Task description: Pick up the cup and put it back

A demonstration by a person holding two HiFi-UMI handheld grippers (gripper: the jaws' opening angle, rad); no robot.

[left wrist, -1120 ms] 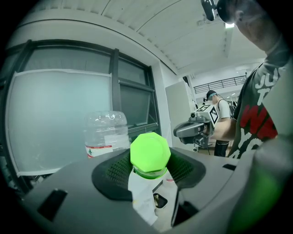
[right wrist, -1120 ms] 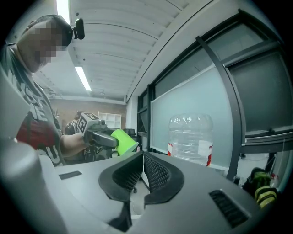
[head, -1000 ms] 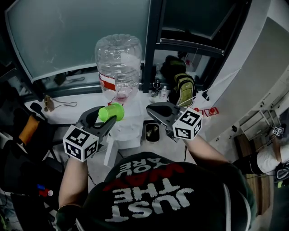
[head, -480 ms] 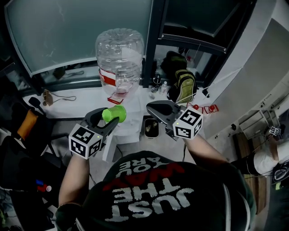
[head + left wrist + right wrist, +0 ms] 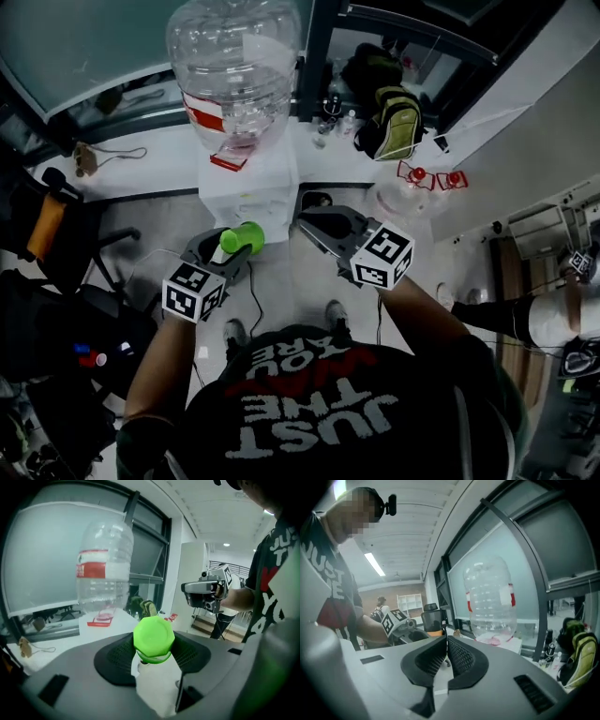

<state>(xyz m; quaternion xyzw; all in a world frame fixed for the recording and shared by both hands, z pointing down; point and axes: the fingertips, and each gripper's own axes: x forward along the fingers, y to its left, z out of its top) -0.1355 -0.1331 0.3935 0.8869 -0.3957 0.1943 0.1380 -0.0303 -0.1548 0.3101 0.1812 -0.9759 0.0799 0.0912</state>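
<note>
While both arms have sunk over the last second, the left hand-held gripper (image 5: 153, 645) has kept the same clamp on the green cup (image 5: 242, 236). Its ribbed pads press on the cup's two sides, and the cup lies tipped on its side with one flat end turned back toward that gripper's own camera. At about 3 o'clock from the cup in the head view, the right hand-held gripper (image 5: 315, 223) has come down alongside, its jaws closed together with nothing between them. A second ago the cup hung level with the neck of the clear water bottle (image 5: 234, 66). It now sits at 6 o'clock from the white dispenser body (image 5: 251, 183), low in front of it and in the air above the grey floor (image 5: 309, 281), touching nothing but the pads. A backpack (image 5: 394, 120) rests at roughly 2 o'clock from the dispenser, well apart from all this. By my reading, the lift is done and the put-back half is under way. The cup is still carried and must be righted before release, and its landing spot is not yet clear.
</note>
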